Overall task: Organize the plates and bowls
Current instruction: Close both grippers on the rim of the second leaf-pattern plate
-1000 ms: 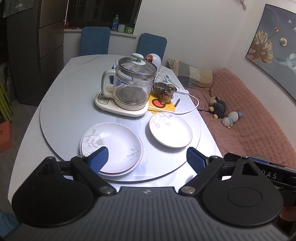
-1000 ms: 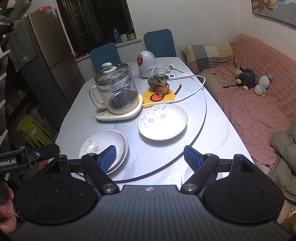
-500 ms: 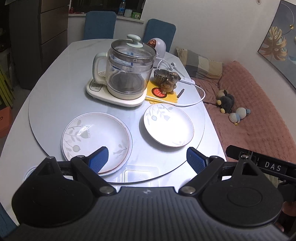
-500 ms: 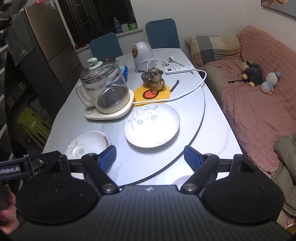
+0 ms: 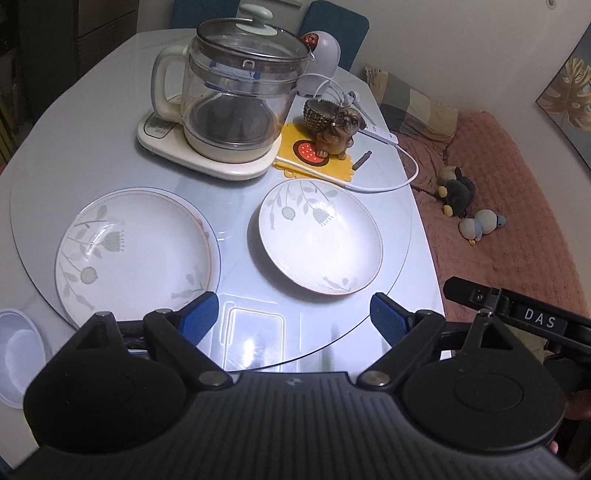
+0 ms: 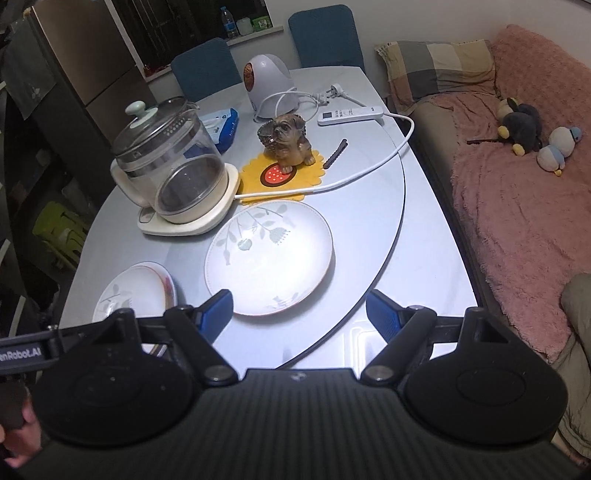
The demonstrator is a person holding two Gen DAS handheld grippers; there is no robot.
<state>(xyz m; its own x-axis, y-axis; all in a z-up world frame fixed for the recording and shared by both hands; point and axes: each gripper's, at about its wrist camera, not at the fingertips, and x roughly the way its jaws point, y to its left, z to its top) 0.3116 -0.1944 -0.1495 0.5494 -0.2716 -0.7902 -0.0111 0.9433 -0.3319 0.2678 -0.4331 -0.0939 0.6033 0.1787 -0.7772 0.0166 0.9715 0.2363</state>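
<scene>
Both tongs, left (image 5: 293, 312) and right (image 6: 299, 309), gape empty, the left hiding the stacked plates' (image 5: 135, 251) near rim.

We are seeing a dim room lit from overhead: a rectangular lamp glare is shining on the glossy grey round table (image 5: 255, 343), and the white floral-patterned plate (image 6: 269, 258) is glowing brightly at its centre. Soft shadows are falling beside the dishes. The fisheye is bending edges strongly, corners are darkening, and the dark window (image 6: 184, 26) is giving no light.
</scene>
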